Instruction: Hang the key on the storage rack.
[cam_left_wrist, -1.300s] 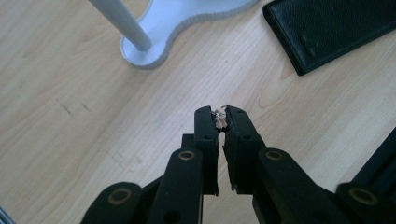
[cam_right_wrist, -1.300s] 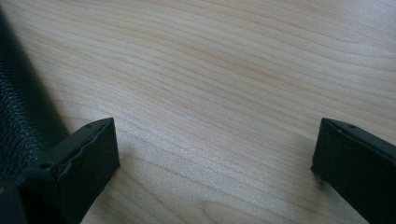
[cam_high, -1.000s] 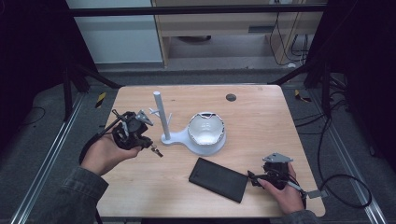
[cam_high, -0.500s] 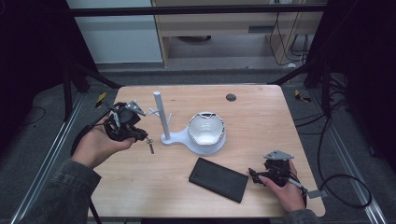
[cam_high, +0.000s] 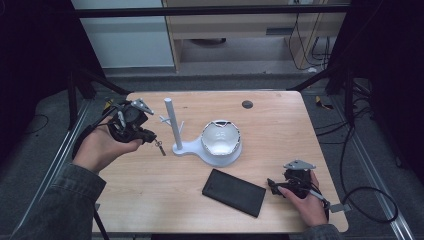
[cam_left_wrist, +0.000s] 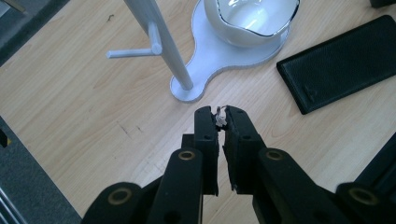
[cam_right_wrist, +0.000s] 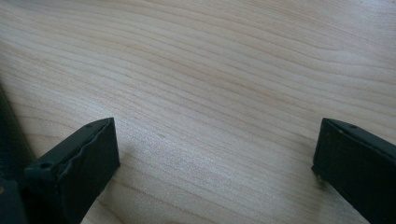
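Left to right. Your left gripper (cam_high: 131, 124) sits at the table's (cam_high: 280, 125) left edge, jaws nearly closed, pinching a small metal item — looks like a key or pendant on a ring (cam_left_wrist: 220, 116). In the high view it dangles below the jaws (cam_high: 160, 146), clear of the table, just left of the stand. Can't tell exactly what it is; too small.

Next: the white jewelry stand (cam_high: 171, 125), upright post with short pegs (cam_left_wrist: 133, 52), nothing hanging on them. Its base carries the white bowl (cam_high: 221, 140).

My read: pickup is done, hanging is not. What's left is to carry the item onto a peg and release.

Black wallet-like case (cam_high: 234, 192) lies flat in front of the bowl, untouched.

Your right gripper (cam_high: 295, 181) rests at the near right, just beside the case's right end, jaws spread wide, holding nothing, bare wood between them.
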